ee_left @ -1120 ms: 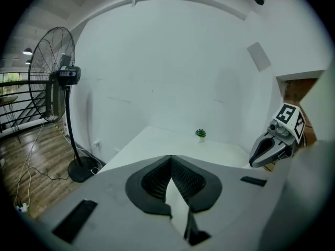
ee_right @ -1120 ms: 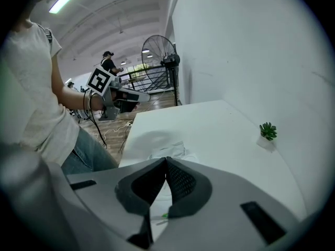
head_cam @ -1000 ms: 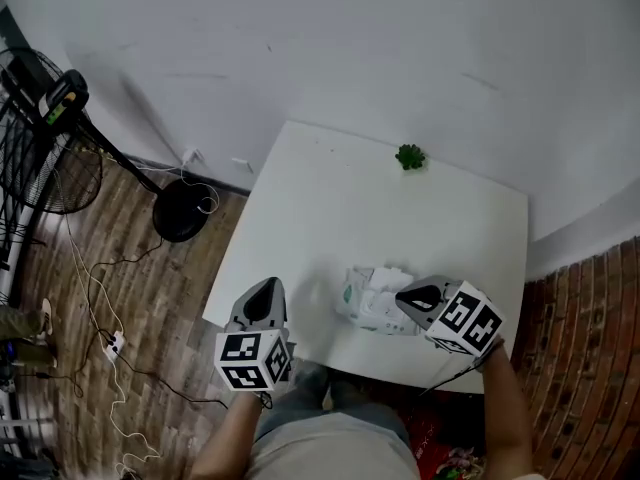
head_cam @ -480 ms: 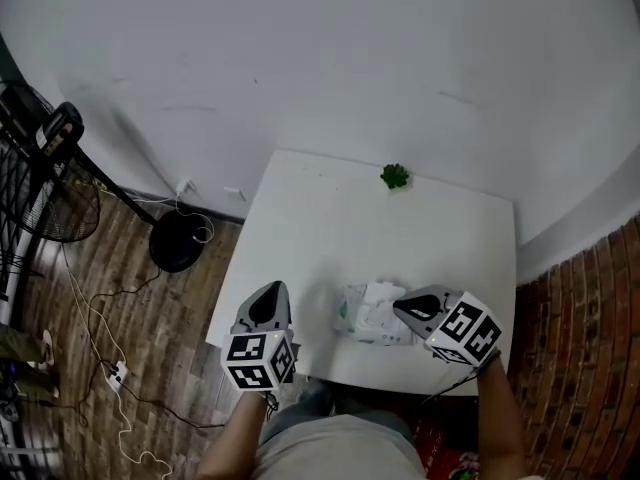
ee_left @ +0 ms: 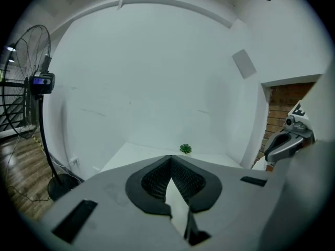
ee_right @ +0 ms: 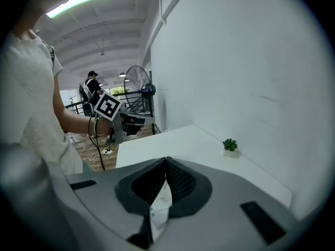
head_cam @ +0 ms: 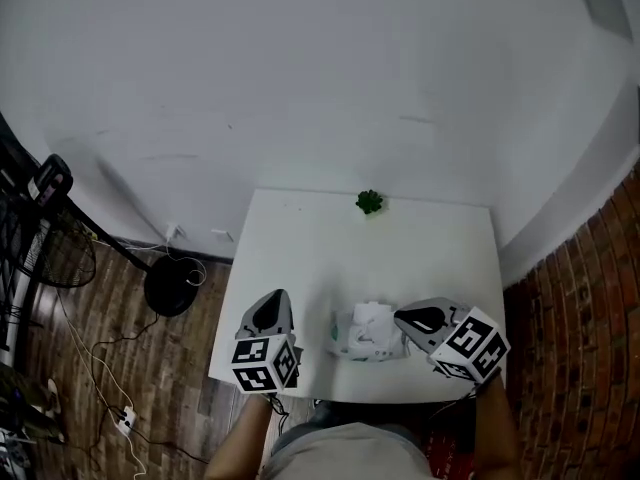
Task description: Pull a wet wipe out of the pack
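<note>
The wet wipe pack (head_cam: pixel 358 338) lies near the front edge of the white table (head_cam: pixel 320 248), with a crumpled white wipe (head_cam: pixel 374 316) sticking up from its top. My right gripper (head_cam: pixel 400 317) hovers just right of the pack with its tip close to the wipe and its jaws shut; whether it touches is unclear. In the right gripper view (ee_right: pixel 166 159) the tips meet, and a bit of the printed pack (ee_right: pixel 157 209) shows below them. My left gripper (head_cam: pixel 278 296) is over the table's left front part, apart from the pack, with its jaws shut on nothing (ee_left: pixel 170 157).
A small green plant (head_cam: pixel 369 202) stands at the table's far edge by the white wall. A fan on a stand (head_cam: pixel 165 286) and cables are on the wooden floor to the left. A brick wall (head_cam: pixel 590 348) is at the right.
The head camera has pulled back, so the table looks smaller. Both grippers keep about the same places beside the pack, jaws still shut.
</note>
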`<state>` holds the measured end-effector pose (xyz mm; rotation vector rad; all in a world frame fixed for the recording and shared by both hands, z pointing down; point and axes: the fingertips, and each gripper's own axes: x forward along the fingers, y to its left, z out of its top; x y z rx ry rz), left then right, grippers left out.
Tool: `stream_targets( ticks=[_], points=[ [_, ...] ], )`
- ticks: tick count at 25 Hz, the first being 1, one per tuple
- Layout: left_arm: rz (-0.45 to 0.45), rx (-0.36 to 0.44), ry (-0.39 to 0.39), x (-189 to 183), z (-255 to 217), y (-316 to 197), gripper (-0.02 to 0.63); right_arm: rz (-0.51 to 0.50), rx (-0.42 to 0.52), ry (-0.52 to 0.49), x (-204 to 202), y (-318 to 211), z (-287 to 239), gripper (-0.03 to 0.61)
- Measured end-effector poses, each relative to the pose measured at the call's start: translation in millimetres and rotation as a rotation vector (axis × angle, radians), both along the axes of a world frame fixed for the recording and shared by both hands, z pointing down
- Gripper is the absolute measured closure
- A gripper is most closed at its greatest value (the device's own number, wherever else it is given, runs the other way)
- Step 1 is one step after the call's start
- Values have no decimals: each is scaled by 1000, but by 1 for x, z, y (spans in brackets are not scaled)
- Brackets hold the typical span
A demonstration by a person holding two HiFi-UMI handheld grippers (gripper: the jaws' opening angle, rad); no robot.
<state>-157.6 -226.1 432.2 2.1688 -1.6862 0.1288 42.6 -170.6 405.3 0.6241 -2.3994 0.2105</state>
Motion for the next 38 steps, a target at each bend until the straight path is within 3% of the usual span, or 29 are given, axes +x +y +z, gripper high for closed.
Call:
stream_targets(
  ticks=[8, 15, 18, 23, 27, 38],
  points=[
    [86, 55, -7, 30, -24, -28, 614, 234, 120, -127, 39, -13, -44, 574],
    [128, 129, -28, 49, -58, -51, 614, 652, 349, -284, 109, -29, -71, 574],
    [134, 148, -19, 55, -67, -54, 614, 778, 433, -367, 131, -24, -79, 574],
    [137, 155, -11, 66, -70, -54, 614, 943, 493, -408, 162, -14, -77, 574],
    [136, 153, -6, 72, -68, -52, 614, 1016, 495, -403, 178, -8, -71, 574],
    [125, 141, -3, 72, -61, -50, 614, 1093, 457, -363, 198, -7, -62, 575]
  ],
)
